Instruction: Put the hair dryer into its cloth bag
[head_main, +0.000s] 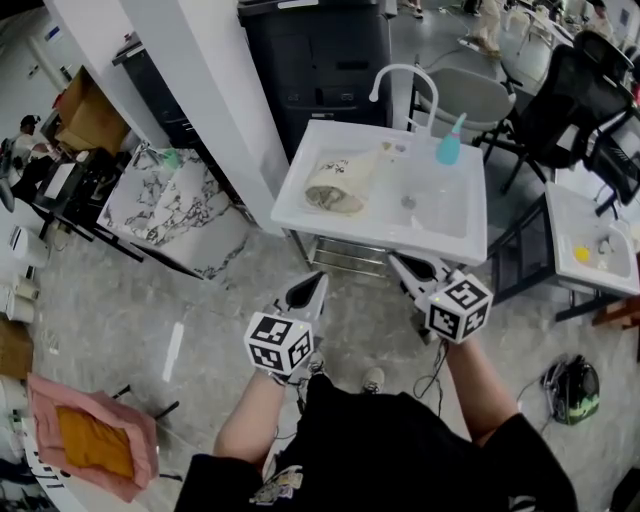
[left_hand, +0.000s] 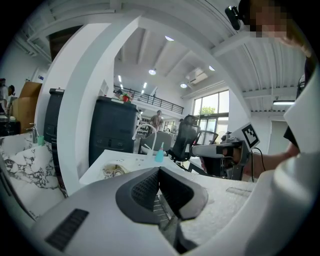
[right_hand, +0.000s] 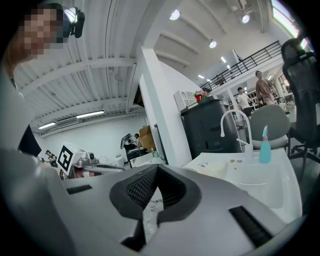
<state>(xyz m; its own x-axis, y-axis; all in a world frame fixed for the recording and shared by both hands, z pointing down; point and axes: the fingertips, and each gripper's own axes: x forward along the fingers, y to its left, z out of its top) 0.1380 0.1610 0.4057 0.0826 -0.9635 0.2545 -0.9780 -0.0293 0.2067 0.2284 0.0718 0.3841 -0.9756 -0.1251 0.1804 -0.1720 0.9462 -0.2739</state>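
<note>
**Head view: cloth bag lies in the sink, grippers empty**

The beige cloth bag (head_main: 335, 185) lies on the left side of the white sink (head_main: 300, 215), with a teal bottle (head_main: 449, 146) at its far right. Near the person, the left hand-held gripper (head_main: 316, 282) and right hand-held gripper (head_main: 400, 263) point at the sink, jaws pressed together, holding nothing.

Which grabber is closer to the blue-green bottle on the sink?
Right. The right gripper hangs at the sink's front edge, nearly in line with the teal bottle at the back. The left gripper is further left, so it is farther from it.
</note>
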